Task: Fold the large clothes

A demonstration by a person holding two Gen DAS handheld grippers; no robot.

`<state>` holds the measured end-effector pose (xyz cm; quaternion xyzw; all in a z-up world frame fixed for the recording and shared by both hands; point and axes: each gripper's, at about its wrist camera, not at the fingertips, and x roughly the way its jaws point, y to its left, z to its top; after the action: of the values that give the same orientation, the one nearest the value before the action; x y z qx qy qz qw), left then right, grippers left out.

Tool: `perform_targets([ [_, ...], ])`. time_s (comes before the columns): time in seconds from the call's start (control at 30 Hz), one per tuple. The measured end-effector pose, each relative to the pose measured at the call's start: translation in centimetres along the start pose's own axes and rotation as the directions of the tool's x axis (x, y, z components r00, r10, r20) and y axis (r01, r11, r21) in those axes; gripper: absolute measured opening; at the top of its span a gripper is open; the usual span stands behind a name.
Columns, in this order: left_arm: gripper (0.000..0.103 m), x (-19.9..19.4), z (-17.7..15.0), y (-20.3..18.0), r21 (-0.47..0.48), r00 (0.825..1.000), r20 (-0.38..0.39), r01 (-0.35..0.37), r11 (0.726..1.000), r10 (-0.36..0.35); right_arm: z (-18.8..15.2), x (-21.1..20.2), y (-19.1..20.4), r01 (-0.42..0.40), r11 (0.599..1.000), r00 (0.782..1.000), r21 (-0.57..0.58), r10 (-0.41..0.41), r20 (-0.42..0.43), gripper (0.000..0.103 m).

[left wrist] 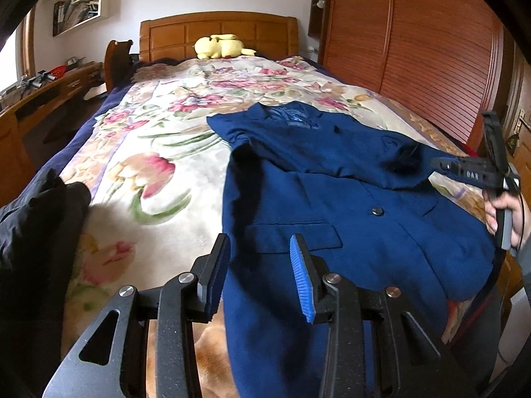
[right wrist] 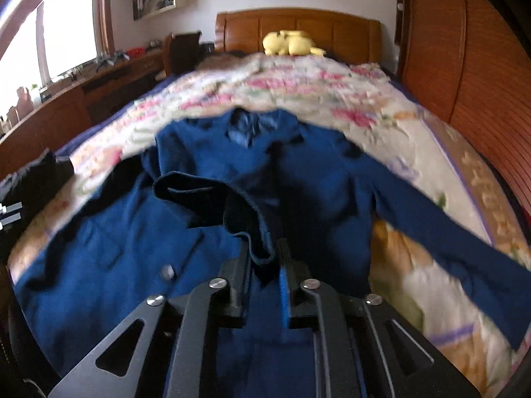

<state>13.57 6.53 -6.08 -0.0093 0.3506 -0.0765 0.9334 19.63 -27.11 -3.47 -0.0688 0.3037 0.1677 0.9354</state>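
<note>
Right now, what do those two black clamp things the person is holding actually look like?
Both are matte black metal with triangular cut-outs and round silver bolts. The left gripper has two flat fingers faced with ribbed blue pads. The right gripper is built the same; seen from the left camera it bears white lettering, and a hand in a grey sleeve grips its handle beside a thin black cable.

A home bedroom: floral-blanketed bed, wooden headboard, plush toy, slatted wardrobe.

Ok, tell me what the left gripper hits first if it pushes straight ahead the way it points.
Most likely the blue jacket. The left gripper stands open over the jacket's left edge near the hem, angled down at the cloth. Depth is unclear, but nothing else shows in between.
</note>
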Motion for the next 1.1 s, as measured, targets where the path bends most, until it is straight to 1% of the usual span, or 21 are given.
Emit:
perform_targets([
  [0.07, 0.039, 0.3, 0.3, -0.4, 0.01, 1.0, -0.005, 0.0, 1.0, 0.0, -0.3, 0.0, 0.1, -0.001, 1.0, 1.0, -0.019, 0.001, -0.012, 0.033],
  [0.1, 0.039, 0.4, 0.4, -0.6, 0.013, 1.0, -0.006, -0.001, 1.0, 0.001, -0.5, -0.4, 0.2, -0.006, 1.0, 1.0, -0.03, 0.005, -0.009, 0.045],
  [0.13, 0.039, 0.6, 0.4, -0.8, 0.016, 1.0, -0.008, -0.001, 1.0, 0.001, -0.8, -1.0, 0.0, -0.004, 0.999, 1.0, -0.036, 0.004, 0.002, 0.05],
  [0.17, 0.039, 0.7, 0.6, -1.0, 0.019, 1.0, -0.009, 0.0, 1.0, 0.0, -0.9, -1.2, 0.0, -0.001, 0.999, 1.0, -0.042, 0.001, 0.015, 0.051],
  [0.23, 0.039, 1.0, 0.8, -1.4, 0.024, 1.0, -0.013, 0.001, 1.0, -0.001, -0.7, -1.9, 0.3, -0.018, 0.998, 0.999, -0.065, 0.02, 0.03, 0.056],
  [0.4, 0.039, 1.9, 1.3, -2.3, 0.04, 1.0, -0.028, 0.001, 0.999, 0.0, -1.1, -0.4, 1.5, -0.088, 0.987, 0.996, -0.131, 0.091, 0.013, 0.056],
  [0.5, 0.039, 2.8, 1.8, -2.6, 0.051, 0.999, -0.039, -0.007, 0.999, 0.009, -0.8, 1.9, 2.0, -0.114, 0.979, 0.993, -0.171, 0.115, -0.007, 0.056],
  [0.63, 0.039, 4.5, 3.1, -2.5, 0.056, 0.998, -0.053, -0.022, 0.998, 0.025, -0.5, 6.1, 1.9, -0.162, 0.971, 0.985, -0.178, 0.15, -0.083, 0.056],
  [0.77, 0.039, 6.4, 4.1, -2.1, 0.054, 0.995, -0.079, -0.051, 0.997, 0.055, -0.7, 8.5, 2.4, -0.215, 0.954, 0.969, -0.211, 0.182, -0.165, 0.056],
  [0.8, 0.039, 6.9, 4.3, -2.1, 0.06, 0.995, -0.083, -0.056, 0.997, 0.061, -0.7, 8.8, 2.5, -0.217, 0.951, 0.968, -0.22, 0.18, -0.175, 0.055],
  [0.83, 0.039, 7.5, 4.7, -2.1, 0.072, 0.993, -0.092, -0.063, 0.995, 0.07, -0.8, 9.3, 2.5, -0.208, 0.951, 0.97, -0.231, 0.169, -0.176, 0.051],
  [0.87, 0.039, 8.0, 5.0, -2.2, 0.083, 0.992, -0.097, -0.068, 0.994, 0.076, -0.8, 9.6, 2.3, -0.204, 0.95, 0.971, -0.236, 0.165, -0.173, 0.049],
  [0.97, 0.039, 9.6, 6.2, -2.4, 0.125, 0.989, -0.104, -0.093, 0.988, 0.106, -1.1, 10.2, 1.1, -0.231, 0.954, 0.967, -0.19, 0.203, -0.156, 0.049],
  [1.07, 0.039, 11.5, 7.9, -2.6, 0.15, 0.986, -0.105, -0.115, 0.982, 0.132, -1.5, 10.2, 0.2, -0.239, 0.959, 0.968, -0.15, 0.223, -0.117, 0.049],
  [1.1, 0.039, 12.2, 8.6, -2.7, 0.152, 0.985, -0.106, -0.119, 0.981, 0.136, -1.7, 10.3, 0.0, -0.243, 0.96, 0.967, -0.138, 0.23, -0.107, 0.045],
])
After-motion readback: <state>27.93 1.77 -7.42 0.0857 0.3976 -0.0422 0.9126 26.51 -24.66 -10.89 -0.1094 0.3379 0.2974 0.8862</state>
